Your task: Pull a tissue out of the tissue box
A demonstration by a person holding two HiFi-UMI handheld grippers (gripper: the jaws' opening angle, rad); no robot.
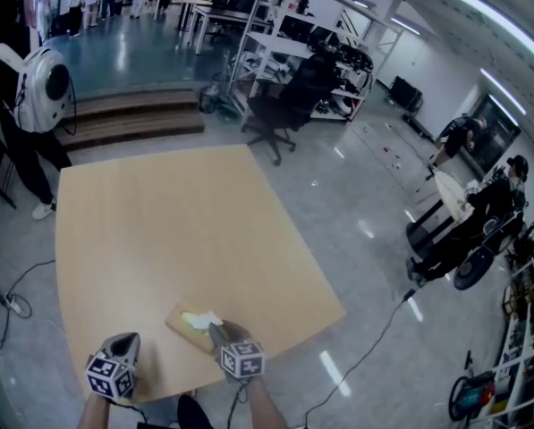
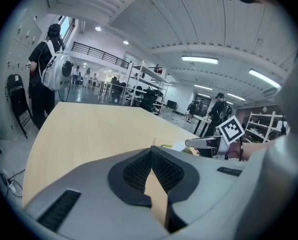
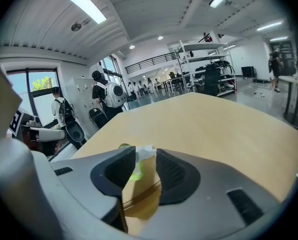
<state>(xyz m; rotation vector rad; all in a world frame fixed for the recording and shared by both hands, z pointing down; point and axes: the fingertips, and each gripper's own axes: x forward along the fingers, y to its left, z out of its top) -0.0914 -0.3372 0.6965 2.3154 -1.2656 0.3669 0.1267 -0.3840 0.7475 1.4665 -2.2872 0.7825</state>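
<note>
A flat tan tissue box (image 1: 181, 323) lies near the front edge of the wooden table (image 1: 177, 231). A white tissue (image 1: 201, 318) sticks up from its opening. My right gripper (image 1: 216, 330) reaches onto the box from the front. In the right gripper view the tissue (image 3: 145, 152) stands in the gap between the jaws of the right gripper (image 3: 145, 149). The gap is still wide, with the box (image 3: 141, 194) showing through it. My left gripper (image 1: 128, 342) hovers left of the box. Its jaws (image 2: 152, 151) meet at the tips and hold nothing.
The table's front edge runs just beneath both grippers. A black office chair (image 1: 280, 105) stands beyond the far corner, and a person with a white backpack (image 1: 29, 88) is at the far left. Shelving and several people fill the room behind; a cable (image 1: 374, 338) crosses the floor at right.
</note>
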